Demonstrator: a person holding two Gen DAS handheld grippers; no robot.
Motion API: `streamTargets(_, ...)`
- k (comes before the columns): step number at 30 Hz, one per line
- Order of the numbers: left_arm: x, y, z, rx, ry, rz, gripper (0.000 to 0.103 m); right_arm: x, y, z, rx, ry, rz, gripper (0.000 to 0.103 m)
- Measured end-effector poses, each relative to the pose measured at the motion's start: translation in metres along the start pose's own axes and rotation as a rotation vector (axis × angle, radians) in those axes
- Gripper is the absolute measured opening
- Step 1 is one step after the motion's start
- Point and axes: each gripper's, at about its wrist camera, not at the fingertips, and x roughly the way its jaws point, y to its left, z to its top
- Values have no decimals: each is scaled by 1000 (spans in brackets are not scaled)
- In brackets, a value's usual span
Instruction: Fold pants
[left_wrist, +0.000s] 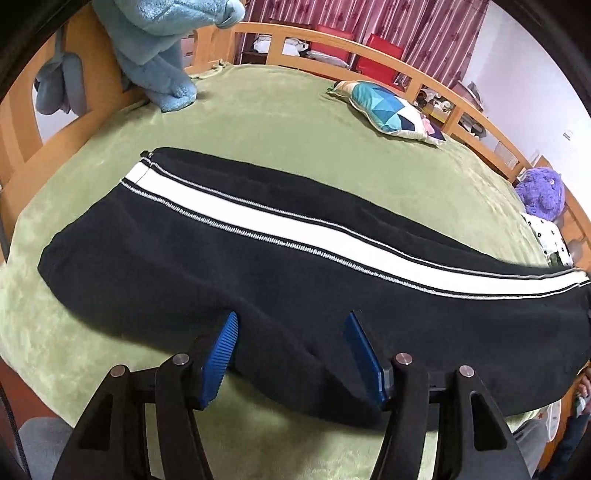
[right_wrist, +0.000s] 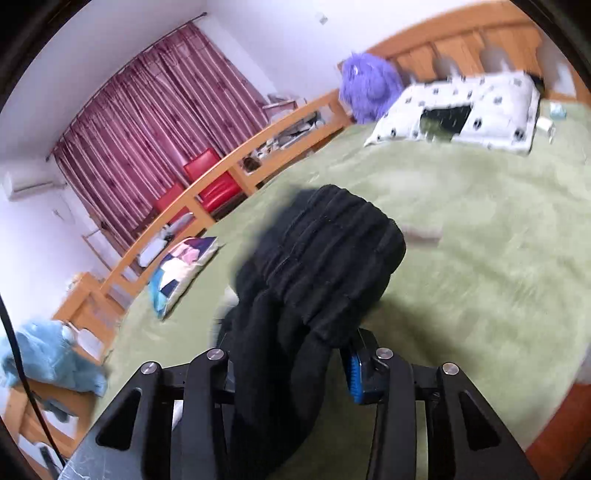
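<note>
Black pants (left_wrist: 229, 280) with a white side stripe (left_wrist: 280, 225) lie flat and lengthwise across the green bed cover (left_wrist: 280, 122). My left gripper (left_wrist: 291, 323) is open, its blue pads either side of the pants' near edge, resting on the fabric. In the right wrist view my right gripper (right_wrist: 291, 365) is shut on the ribbed end of the pants (right_wrist: 325, 254) and holds it bunched up above the bed. The left pad there is hidden by fabric; the right pad (right_wrist: 355, 373) shows.
A wooden bed rail (left_wrist: 388, 55) runs along the far side. A patterned cushion (left_wrist: 391, 109), a blue plush (left_wrist: 159, 48), a purple plush (right_wrist: 369, 86) and a spotted pillow (right_wrist: 461, 110) lie on the bed. Red chairs (right_wrist: 210, 181) stand before the curtain.
</note>
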Motion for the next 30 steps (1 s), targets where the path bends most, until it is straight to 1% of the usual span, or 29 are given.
streamTargets(1,1,1,1,4,-2,-3,59,8,-3,-4,-34,20,-40,55)
streamTargets(2,1,2,1,10,-3,-5,59,22,-10,-11,-52,80,-95,60)
streamTargets(3,2,3,2,21,-2,-4,59,37,-19,-18,-47,154,-163,62)
streamTargets(4,3,5,4,30,-2,5,59,52,-32,-28,-26,242,-229,60)
streamTargets(5,3,8,6,34,-5,16,59,63,-46,-40,7,330,-266,59)
streamTargets(6,2,12,9,36,-8,22,59,63,-54,-47,27,351,-275,57)
streamTargets(7,2,14,12,38,-11,22,59,56,-60,-54,50,335,-261,58)
streamTargets(9,1,22,22,57,-20,27,59,37,-59,-60,53,288,-296,60)
streamTargets(10,1,28,29,68,-27,42,59,32,-55,-61,40,283,-308,60)
streamTargets(12,3,42,43,80,-38,64,59,18,-39,-61,9,276,-340,60)
streamTargets(13,6,48,49,81,-40,62,59,12,-32,-61,-4,262,-351,60)
streamTargets(15,11,64,64,73,-42,63,59,-3,-11,-59,-44,227,-362,60)
streamTargets(16,14,74,73,65,-45,63,59,-8,8,-58,-78,204,-367,60)
streamTargets(18,21,89,88,57,-50,63,59,-14,34,-60,-120,169,-360,63)
streamTargets(19,26,97,96,56,-50,74,59,-13,55,-62,-147,157,-347,65)
streamTargets(21,37,108,110,63,-40,101,57,-13,81,-75,-176,152,-310,65)
streamTargets(23,49,119,122,78,-29,114,43,-3,112,-86,-190,158,-256,65)
streamTargets(24,55,123,127,85,-17,120,39,2,125,-91,-195,163,-228,65)
streamTargets(25,64,128,132,92,1,124,38,10,141,-98,-200,171,-191,65)
streamTargets(28,81,141,143,90,23,133,38,20,171,-116,-206,181,-122,65)
streamTargets(29,86,144,145,93,25,150,38,23,178,-122,-205,182,-107,65)
streamTargets(30,90,148,148,93,21,183,38,27,182,-128,-203,184,-94,65)
